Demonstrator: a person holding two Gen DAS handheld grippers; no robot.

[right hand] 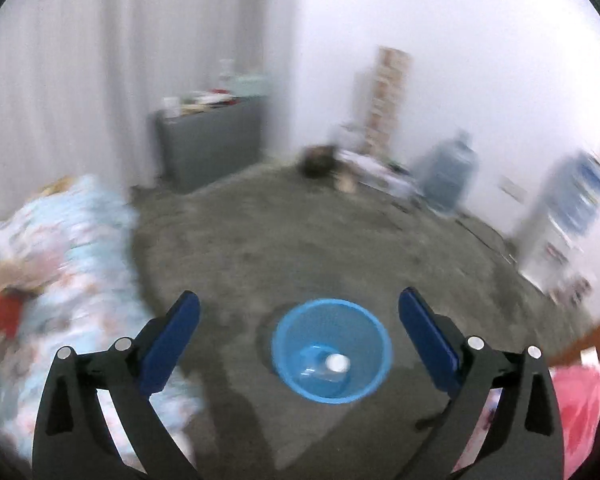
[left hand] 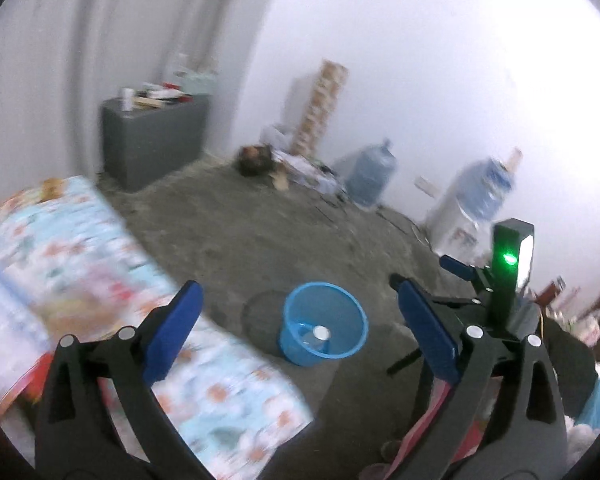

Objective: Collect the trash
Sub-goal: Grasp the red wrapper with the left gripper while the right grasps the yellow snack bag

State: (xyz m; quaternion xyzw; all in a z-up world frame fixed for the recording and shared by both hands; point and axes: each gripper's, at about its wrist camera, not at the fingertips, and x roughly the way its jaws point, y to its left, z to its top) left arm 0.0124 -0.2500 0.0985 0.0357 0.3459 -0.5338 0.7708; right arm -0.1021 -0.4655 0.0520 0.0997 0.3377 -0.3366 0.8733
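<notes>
A blue plastic waste basket [left hand: 346, 312] stands on the grey floor. A clear plastic bottle with a white cap [left hand: 320, 334] lies inside it. The basket also shows in the right wrist view [right hand: 364, 322], with the bottle [right hand: 332, 366] at its bottom. My left gripper [left hand: 300, 316] is open and empty, held above the floor with the basket between its fingers in view. My right gripper [right hand: 300, 322] is open and empty, above the basket. The right gripper also shows in the left wrist view [left hand: 428, 274], at the right of the basket.
A bed with a light blue patterned cover [left hand: 80, 264] lies at the left. A grey cabinet [left hand: 152, 140] with clutter stands by the curtain. Water jugs [left hand: 370, 174] and a dispenser [left hand: 472, 204] stand along the far wall. A pink cloth [right hand: 580, 412] lies at the right.
</notes>
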